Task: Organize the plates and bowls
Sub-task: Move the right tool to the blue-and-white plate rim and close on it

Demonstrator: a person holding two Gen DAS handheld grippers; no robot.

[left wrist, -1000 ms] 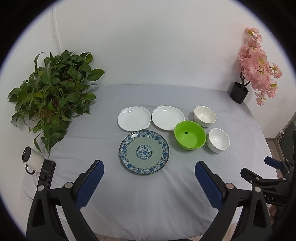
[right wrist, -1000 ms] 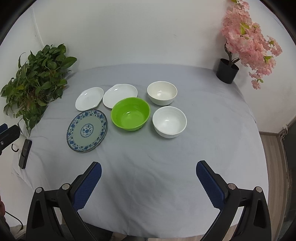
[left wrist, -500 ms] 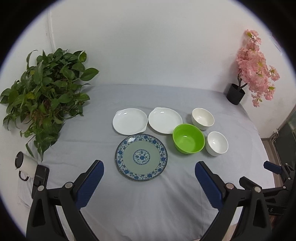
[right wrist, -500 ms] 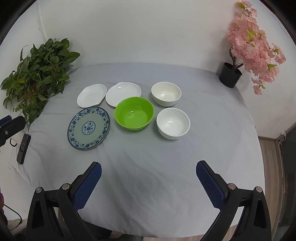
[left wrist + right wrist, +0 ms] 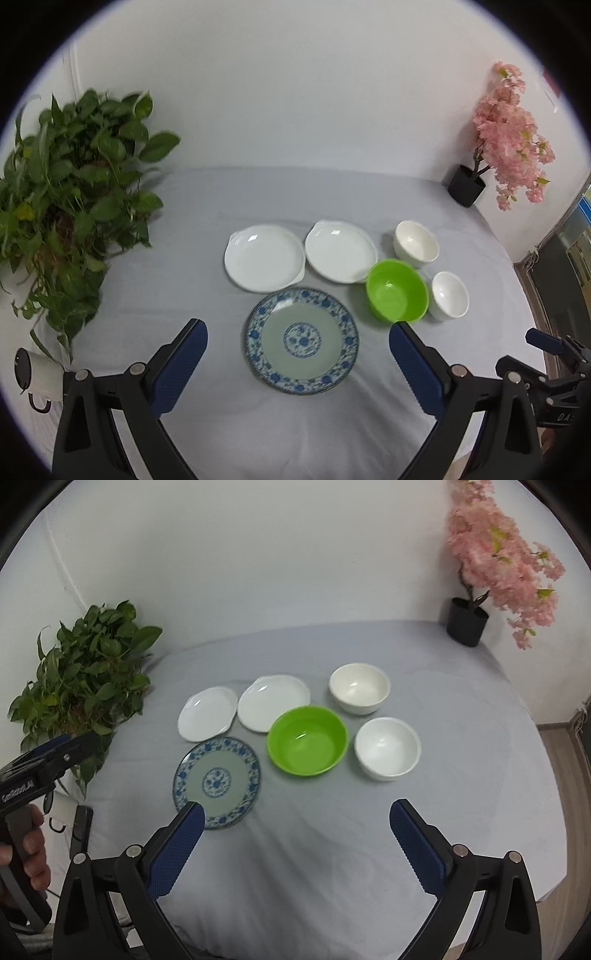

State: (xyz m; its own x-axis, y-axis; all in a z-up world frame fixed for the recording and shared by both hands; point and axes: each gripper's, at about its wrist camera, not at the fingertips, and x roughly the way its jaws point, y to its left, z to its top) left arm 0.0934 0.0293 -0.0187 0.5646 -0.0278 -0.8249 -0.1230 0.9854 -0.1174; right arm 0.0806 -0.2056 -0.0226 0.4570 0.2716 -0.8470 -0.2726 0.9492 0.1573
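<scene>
A blue-patterned plate (image 5: 302,340) (image 5: 218,781) lies nearest me on the grey cloth. Behind it sit two white plates (image 5: 264,257) (image 5: 340,251) (image 5: 207,718) (image 5: 273,702). A green bowl (image 5: 397,295) (image 5: 307,739) stands to the right of the patterned plate, with two white bowls (image 5: 415,242) (image 5: 449,294) (image 5: 359,687) (image 5: 388,747) beyond it. My left gripper (image 5: 298,332) hangs open, just short of the patterned plate. Empty and open, my right gripper (image 5: 296,814) hovers in front of the green bowl.
A leafy green plant (image 5: 66,206) (image 5: 85,675) fills the table's left side. A pink flower tree in a black pot (image 5: 466,188) (image 5: 467,626) stands at the back right. A white mug (image 5: 35,374) hangs off the left edge. A person's hand (image 5: 26,860) holds the left gripper's handle.
Both grippers have moved forward toward the dishes, which now look larger and closer. The jaws stay wide apart. No dish has moved.
</scene>
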